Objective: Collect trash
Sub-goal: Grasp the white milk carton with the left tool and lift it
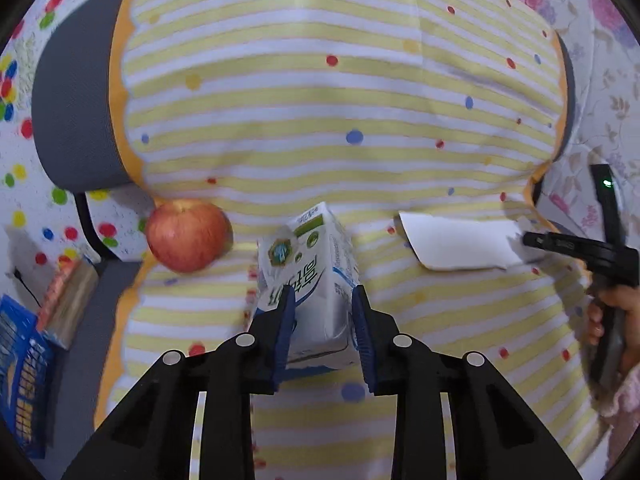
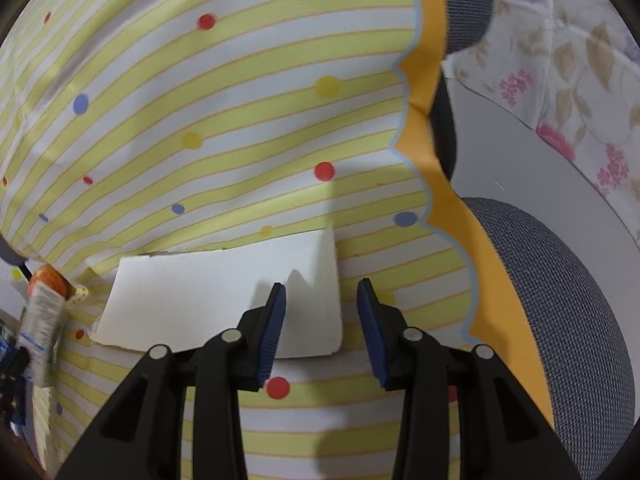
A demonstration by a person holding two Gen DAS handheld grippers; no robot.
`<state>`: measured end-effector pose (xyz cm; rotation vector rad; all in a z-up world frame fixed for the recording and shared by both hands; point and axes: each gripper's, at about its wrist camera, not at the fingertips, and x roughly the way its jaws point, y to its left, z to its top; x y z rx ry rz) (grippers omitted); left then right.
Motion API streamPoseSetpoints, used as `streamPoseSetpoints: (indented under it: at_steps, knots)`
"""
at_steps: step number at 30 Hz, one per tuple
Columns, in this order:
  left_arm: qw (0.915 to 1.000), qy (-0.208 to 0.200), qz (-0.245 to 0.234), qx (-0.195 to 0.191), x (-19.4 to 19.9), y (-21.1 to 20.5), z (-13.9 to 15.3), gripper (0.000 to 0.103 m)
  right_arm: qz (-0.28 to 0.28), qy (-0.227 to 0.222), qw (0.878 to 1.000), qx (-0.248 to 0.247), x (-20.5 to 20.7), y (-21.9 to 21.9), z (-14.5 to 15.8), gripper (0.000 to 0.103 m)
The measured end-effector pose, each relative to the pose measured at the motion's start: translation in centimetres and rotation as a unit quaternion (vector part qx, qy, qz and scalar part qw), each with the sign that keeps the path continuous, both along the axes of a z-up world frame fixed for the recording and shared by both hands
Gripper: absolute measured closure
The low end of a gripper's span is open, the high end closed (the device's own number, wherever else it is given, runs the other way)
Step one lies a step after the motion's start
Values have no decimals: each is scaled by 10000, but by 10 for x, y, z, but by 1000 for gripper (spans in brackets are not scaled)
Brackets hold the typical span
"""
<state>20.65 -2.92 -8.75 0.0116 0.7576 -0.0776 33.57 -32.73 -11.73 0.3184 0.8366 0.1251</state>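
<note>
My left gripper is shut on a white milk carton with green and blue print, holding it over the yellow-striped tablecloth. A torn white sheet of paper lies flat on the cloth. My right gripper is open just above the paper's right end, left pad over the sheet, right pad off its edge. The paper and the right gripper also show at the right in the left wrist view. The carton shows blurred at the far left of the right wrist view.
A red apple sits on the cloth left of the carton. Grey mesh chairs stand beyond the table's right edge, another chair at the left. Blue and orange packages lie on the floor at left.
</note>
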Motion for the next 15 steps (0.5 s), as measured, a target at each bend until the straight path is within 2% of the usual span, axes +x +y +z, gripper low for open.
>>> streamPoseSetpoints:
  at_steps: [1, 2, 3, 4, 5, 6, 9, 15]
  knots:
    - [10000, 30, -53, 26, -1, 1, -2, 75, -8, 21, 10000, -22, 0, 2, 0, 81]
    - [9999, 79, -84, 20, -2, 4, -4, 73, -15, 28, 10000, -16, -1, 3, 0, 85]
    - [9999, 98, -53, 1, -3, 5, -5, 69, -35, 9, 10000, -13, -4, 4, 2, 95]
    - [9999, 148, 6, -76, -6, 11, -6, 63, -85, -51, 9999, -40, -9, 5, 4, 96]
    - [9997, 175, 76, -145, -9, 16, -6, 40, -115, -124, 9998, -51, -16, 6, 8, 97]
    - [9996, 184, 137, -187, -12, 16, -7, 23, -137, -242, 9996, -39, -29, 6, 12, 99]
    - [9993, 172, 161, -299, -19, 23, -10, 16, -191, -424, 9989, -81, -62, 9, 19, 100]
    - [9995, 271, 186, -37, -18, 22, -22, 15, -353, -695, 9968, -178, -121, 5, 33, 101]
